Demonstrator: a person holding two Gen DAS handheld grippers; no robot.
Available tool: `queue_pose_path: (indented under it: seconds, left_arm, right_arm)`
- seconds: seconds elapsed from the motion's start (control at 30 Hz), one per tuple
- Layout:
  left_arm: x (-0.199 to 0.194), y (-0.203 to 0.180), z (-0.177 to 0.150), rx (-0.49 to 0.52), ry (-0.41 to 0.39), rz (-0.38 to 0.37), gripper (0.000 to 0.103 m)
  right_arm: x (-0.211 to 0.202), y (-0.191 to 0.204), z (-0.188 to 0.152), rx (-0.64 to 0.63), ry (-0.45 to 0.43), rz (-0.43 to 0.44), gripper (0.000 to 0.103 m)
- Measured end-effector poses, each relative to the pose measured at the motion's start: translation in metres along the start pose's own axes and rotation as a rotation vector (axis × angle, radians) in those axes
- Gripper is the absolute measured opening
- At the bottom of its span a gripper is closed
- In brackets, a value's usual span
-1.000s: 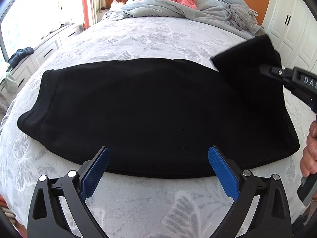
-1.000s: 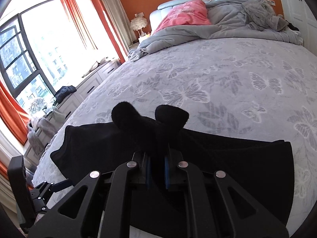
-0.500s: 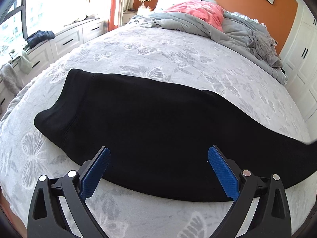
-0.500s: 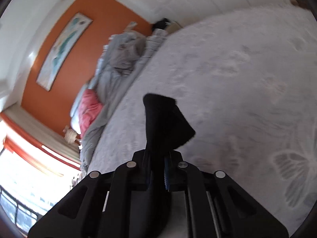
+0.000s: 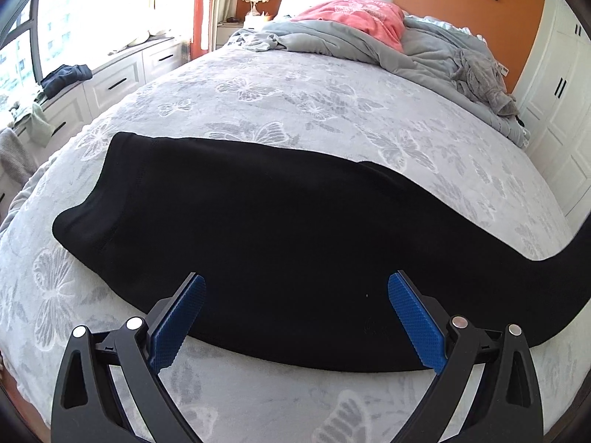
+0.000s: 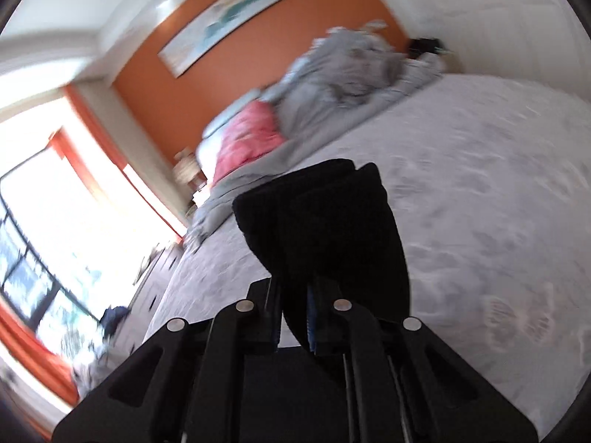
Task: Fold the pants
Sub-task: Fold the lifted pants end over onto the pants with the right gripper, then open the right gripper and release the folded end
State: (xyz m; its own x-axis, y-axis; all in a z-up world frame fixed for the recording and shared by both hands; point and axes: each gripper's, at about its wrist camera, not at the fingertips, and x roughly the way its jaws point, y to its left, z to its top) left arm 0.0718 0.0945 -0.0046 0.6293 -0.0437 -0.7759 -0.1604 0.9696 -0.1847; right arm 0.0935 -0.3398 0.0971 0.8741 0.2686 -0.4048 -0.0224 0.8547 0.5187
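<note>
The black pants (image 5: 280, 236) lie flat across the near part of the bed (image 5: 295, 103), on a grey cover with pale butterflies. They look soft and dark, with one thick end at the left that has a stitched seam. From there they stretch to the right. At the far right the cloth lifts off the bed and goes out of the picture.

The left claw (image 5: 295, 317) hangs just over the near edge of the pants. Its two blue pads (image 5: 177, 317) stand wide apart. Nothing is between them, and they do not pinch the cloth.

In the right wrist view, which is blurry and tilted, the right claw (image 6: 295, 313) is nearly closed. It pinches a bunch of the black cloth (image 6: 325, 229) tight between its fingers. The jaws have just let out a tiny bit, but the cloth is still caught between them. The bunch sticks up past the claw tips, above the bed.
</note>
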Motion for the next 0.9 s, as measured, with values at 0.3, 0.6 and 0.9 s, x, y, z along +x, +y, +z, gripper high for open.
queue_pose_path:
  seconds: [0.3,0.6,0.9]
  left_arm:
    - [-0.020,0.047,0.010,-0.130,-0.011,-0.033,0.098]
    - [-0.018,0.056,0.013,-0.195,0.022,-0.120,0.098]
    - [-0.009,0.038,0.008,-0.212,0.032,-0.151,0.098]
  right_arm:
    - [0.129,0.167,-0.177,-0.504,0.449,0.048,0.062]
    - [0.038,-0.037,-0.106,0.044,0.361,-0.285,0.092]
    - [0.081,-0.085,-0.189,0.473,0.446,-0.024,0.092]
